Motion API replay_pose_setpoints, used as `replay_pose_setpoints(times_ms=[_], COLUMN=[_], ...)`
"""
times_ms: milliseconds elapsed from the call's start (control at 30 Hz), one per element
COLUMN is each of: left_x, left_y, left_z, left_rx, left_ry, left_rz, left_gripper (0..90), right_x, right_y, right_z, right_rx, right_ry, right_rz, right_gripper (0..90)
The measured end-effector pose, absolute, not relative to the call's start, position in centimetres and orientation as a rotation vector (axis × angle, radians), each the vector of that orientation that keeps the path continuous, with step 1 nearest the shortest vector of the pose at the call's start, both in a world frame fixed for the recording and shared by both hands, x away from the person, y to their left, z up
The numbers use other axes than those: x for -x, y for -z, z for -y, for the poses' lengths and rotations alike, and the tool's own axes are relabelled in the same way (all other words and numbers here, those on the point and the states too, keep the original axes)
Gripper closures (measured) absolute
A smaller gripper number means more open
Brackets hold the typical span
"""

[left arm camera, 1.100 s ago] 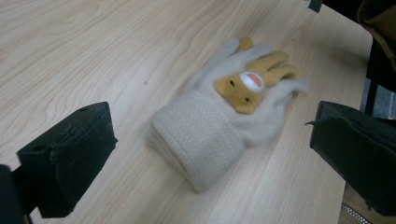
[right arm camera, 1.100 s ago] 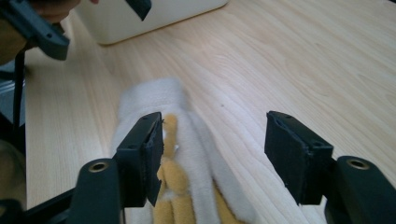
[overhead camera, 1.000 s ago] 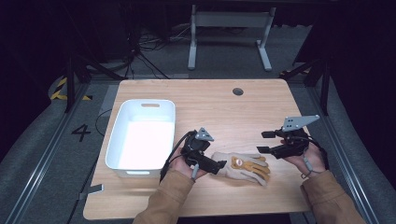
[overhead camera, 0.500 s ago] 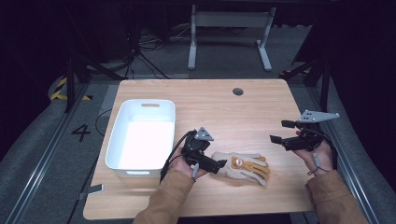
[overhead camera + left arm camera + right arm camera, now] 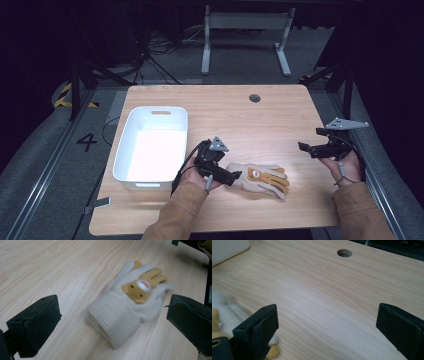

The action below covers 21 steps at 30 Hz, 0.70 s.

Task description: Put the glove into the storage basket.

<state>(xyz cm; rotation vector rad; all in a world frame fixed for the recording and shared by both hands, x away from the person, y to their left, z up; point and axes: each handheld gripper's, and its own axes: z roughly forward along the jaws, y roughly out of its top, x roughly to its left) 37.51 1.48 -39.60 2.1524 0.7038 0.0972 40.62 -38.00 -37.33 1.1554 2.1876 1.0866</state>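
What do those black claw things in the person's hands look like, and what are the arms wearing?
Each hand holds a black tool with two chunky, blocky jaws. The left gripper and the right gripper each carry a grey three-cornered plate on top. A dark cable loops from the left one. Both arms wear tan-brown sleeves.

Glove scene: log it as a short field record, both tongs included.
item: cream knit glove with an orange animal patch, lying flat on the table
left tongs: open, jaws either side of the glove's cuff, pads not pressing on it
right tongs: open, nothing between the jaws, which have just been opening; off to the right of the glove
bin: white bin at the table's left, nothing in it
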Motion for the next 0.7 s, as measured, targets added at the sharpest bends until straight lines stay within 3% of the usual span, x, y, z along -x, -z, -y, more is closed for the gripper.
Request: replay_pose_setpoints(times_ms=[700], left_x=[-37.8], left_y=[41.2], left_z=[0.1], left_rx=[-2.160], left_ry=[-0.051], left_rz=[-0.543], left_gripper=[0.0], right_x=[-41.2], right_y=[39.5], right_z=[40.2], right_rx=[-1.247], right_ry=[-1.004], right_rz=[-2.163], right_gripper=[0.0])
